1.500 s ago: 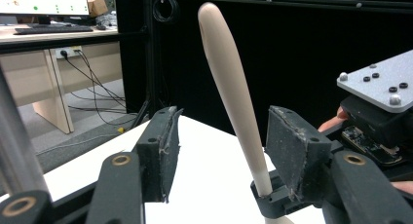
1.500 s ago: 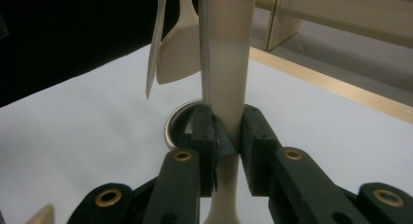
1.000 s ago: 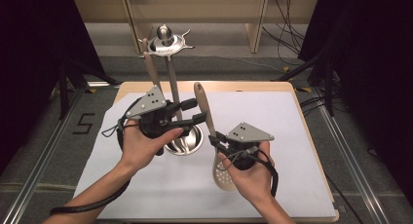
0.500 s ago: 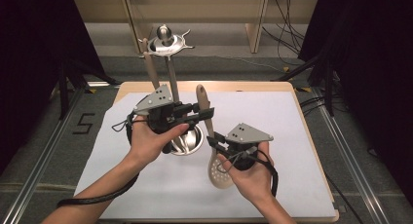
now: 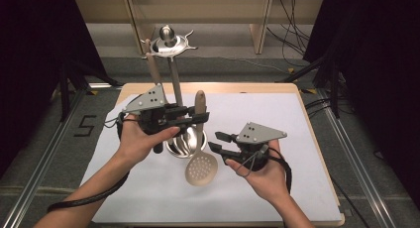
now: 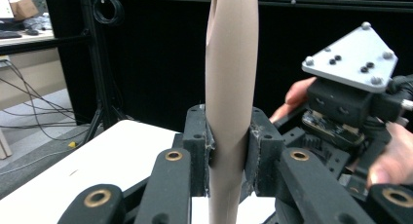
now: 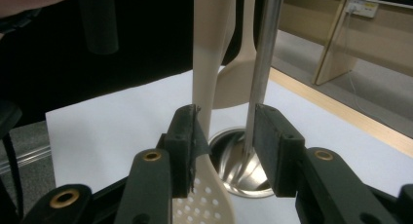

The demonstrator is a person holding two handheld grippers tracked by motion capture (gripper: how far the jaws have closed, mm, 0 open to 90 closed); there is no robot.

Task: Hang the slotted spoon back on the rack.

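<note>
Near the front edge of the white sheet (image 5: 124, 188) that covers the table, the person's two forearms come in, one gripper in each hand.

- Right gripper (image 5: 217, 142): held toward the right of the sheet, jaws apart, having just opened. Its own view shows the pads clear of the slotted spoon (image 7: 207, 87), whose neck stands just beside one pad.
- Slotted spoon (image 5: 200, 166): cream, perforated bowl hanging low over the middle of the sheet, handle pointing up and away. It is upright and off the surface.
- Left gripper (image 5: 198, 116): clamped on the spoon's handle (image 6: 229, 112); its jaws have just closed, and both pads press the handle.
- Steel holder (image 5: 183, 144): round cup just behind the spoon's bowl, at mid-sheet, with a metal-handled utensil (image 5: 174, 82) and a wooden-handled one (image 5: 153, 72) standing in it.

Judged progress: the hand-over from right to left looks complete. Left to do, it seems: carry the spoon over the holder and lower it in beside the other two.
</note>
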